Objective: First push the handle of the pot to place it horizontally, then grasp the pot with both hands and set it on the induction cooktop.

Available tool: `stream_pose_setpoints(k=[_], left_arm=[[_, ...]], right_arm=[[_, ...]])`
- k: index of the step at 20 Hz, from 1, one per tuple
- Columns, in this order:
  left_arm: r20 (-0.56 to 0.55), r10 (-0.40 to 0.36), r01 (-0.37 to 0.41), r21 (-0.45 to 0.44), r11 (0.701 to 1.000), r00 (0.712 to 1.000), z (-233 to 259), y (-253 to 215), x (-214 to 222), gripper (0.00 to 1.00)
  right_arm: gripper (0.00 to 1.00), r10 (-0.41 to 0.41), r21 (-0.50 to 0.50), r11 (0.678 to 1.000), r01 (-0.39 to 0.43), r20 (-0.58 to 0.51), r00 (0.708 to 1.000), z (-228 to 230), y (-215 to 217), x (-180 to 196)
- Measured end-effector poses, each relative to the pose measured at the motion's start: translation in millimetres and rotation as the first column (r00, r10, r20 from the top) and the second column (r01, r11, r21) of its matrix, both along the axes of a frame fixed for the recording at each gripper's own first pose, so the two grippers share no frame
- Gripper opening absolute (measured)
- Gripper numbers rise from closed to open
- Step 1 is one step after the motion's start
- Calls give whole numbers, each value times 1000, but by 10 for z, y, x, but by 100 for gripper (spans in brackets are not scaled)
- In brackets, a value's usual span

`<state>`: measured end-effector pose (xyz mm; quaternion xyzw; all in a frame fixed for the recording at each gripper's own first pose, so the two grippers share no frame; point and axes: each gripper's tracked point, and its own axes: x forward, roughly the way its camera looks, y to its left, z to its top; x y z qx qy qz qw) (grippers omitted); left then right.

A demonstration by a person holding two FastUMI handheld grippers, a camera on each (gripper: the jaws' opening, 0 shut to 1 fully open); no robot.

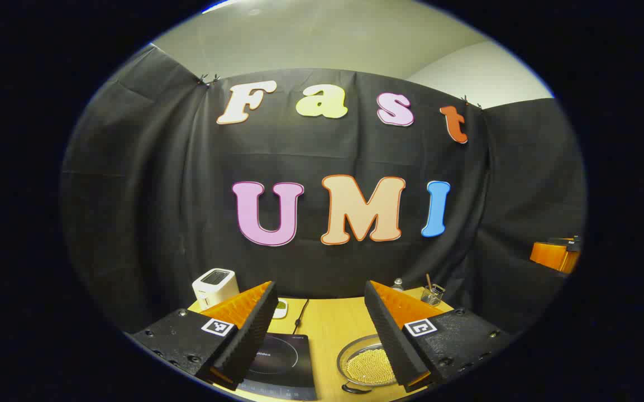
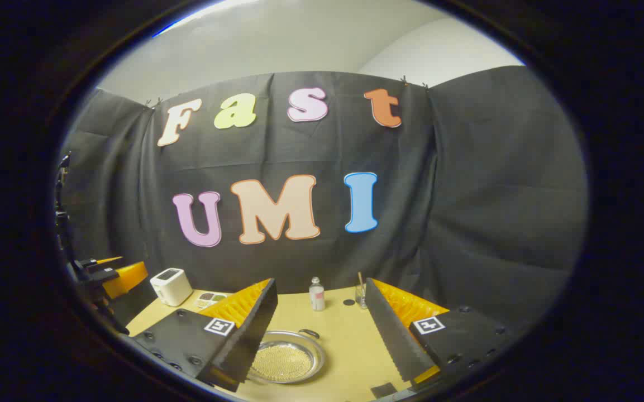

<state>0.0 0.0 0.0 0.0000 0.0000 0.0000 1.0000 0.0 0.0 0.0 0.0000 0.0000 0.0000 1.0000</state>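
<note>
Both claws, left gripper (image 1: pixel 318 335) and right gripper (image 2: pixel 322 335), hang released above the table (image 2: pixel 349 340). Below them, the pot (image 2: pixel 287 357) holds loose beads; a rough handle (image 2: pixel 309 333) push could spill them short of the cooktop (image 1: pixel 282 360).

- Left gripper (image 1: pixel 319 335), in the left gripper view: two wedge-shaped fingers taper toward their tips, each inner face lined with a ribbed, sawtooth pad (image 1: pixel 252 340).
- Each finger seats in a matte, textured mounting block (image 1: pixel 179 340) that carries round screw heads near its outer edge.
- A small square black-and-white fiducial marker (image 1: pixel 217 326) sits on top of each block, beside the finger base.
- Right gripper (image 2: pixel 322 335), in the right gripper view: the same build, with ribbed pads (image 2: pixel 391 335), screw-studded blocks (image 2: pixel 458 338) and one square marker (image 2: pixel 429 325) per side.
- The other gripper appears at the left edge of the right gripper view, its details too small to tell.
</note>
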Motion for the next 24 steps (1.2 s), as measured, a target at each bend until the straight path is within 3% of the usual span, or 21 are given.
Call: stream_pose_setpoints(k=[8, 12, 24], left_arm=[[-39, -6, 7, 20, 1000, 999, -129, 8, -8, 92], [-54, 6, -5, 13, 1000, 999, -212, 69, -26, 95], [-89, 93, -93, 7, 996, 992, -384, 451, -234, 92]], right_arm=[[96, -18, -9, 1000, 18, -5, 1000, -20, -65, -47], [96, -9, -11, 1000, 9, -14, 1000, -78, -15, -51], [98, 28, -32, 999, -29, -34, 999, -181, 213, 11]])
